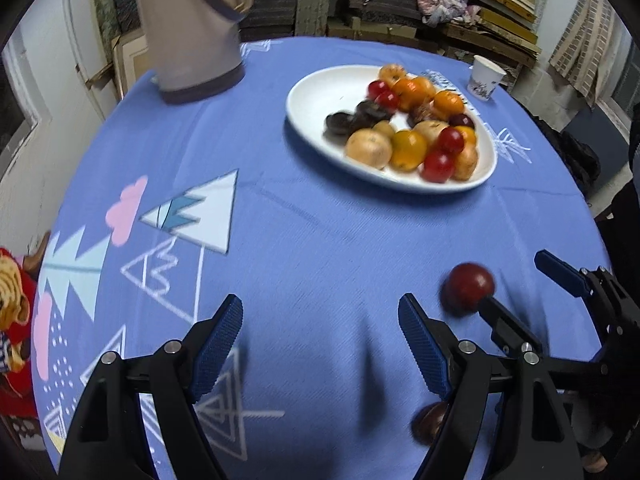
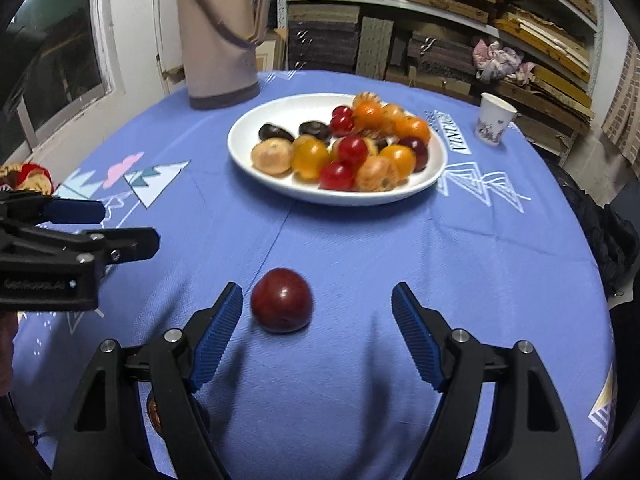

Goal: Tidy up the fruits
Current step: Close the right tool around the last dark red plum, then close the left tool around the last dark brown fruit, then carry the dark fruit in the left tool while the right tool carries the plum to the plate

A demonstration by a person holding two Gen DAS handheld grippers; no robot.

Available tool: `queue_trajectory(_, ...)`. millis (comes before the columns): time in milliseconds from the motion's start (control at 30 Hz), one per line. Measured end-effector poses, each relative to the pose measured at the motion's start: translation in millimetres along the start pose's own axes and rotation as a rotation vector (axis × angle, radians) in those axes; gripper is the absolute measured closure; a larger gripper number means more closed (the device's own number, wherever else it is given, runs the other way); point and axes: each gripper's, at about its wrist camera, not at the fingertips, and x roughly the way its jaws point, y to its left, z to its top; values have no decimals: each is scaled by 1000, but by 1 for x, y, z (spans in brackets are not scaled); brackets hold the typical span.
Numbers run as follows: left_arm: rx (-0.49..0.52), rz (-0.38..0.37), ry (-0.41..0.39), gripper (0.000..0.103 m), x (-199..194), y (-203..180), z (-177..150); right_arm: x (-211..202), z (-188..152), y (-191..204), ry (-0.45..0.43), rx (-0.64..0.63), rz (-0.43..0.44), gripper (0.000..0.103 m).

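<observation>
The right gripper (image 2: 316,308) stands wide open, holding nothing, around a dark red plum (image 2: 281,300) lying low-centre on the blue tablecloth (image 2: 460,264). The left gripper (image 1: 320,320) is also open and empty (another dark fruit (image 1: 430,422), perhaps, sits blurred behind its finger). The white plate (image 2: 260,120) of fruit sits upper centre.

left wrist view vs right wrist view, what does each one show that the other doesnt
Only the left wrist view shows the open left gripper head-on and a second dark fruit near its right finger. Only the right wrist view shows the whole thermos with lid and handle. Both show the white plate of fruit, the paper cup, the red plum and the open right gripper.
</observation>
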Motion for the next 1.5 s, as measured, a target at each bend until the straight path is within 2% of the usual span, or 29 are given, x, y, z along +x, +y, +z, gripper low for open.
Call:
queue_trajectory(133, -22, 1, 16, 22, 4, 12, -9, 15, 0, 11, 34, -17, 6, 28)
queue_trajectory(200, -25, 3, 24, 22, 6, 15, -13, 22, 0, 14, 52, -18, 5, 35)
queue_trajectory(267, -21, 2, 32, 22, 8, 17, -16, 33, -1, 16, 94, -16, 11, 61)
queue_trajectory(300, -19, 1, 36, 22, 9, 17, -16, 38, -1, 16, 112, -11, 18, 63)
queue_trajectory(567, 4, -18, 60, 22, 11, 12, -24, 23, -14, 2, 87, 33, 45, 65)
queue_trajectory(867, 151, -67, 88, 22, 6, -33, -55, -15, -51, -38, 78, 123, 23, 65)
queue_trajectory(933, 161, -46, 63, 22, 3, -39, -59, -19, -57, -42, 74, 128, 21, 65)
queue_trajectory(1200, 158, -68, 52, 22, -6, -56, -64, -33, -62, -45, 46, 128, 27, 65)
queue_trajectory(1333, 179, -48, 31, 22, -8, -65, -75, -36, -64, -46, 44, 129, 32, 65)
queue_trajectory(1500, 182, -74, 57, 22, -4, -74, -82, -40, -67, -46, 39, 130, 29, 65)
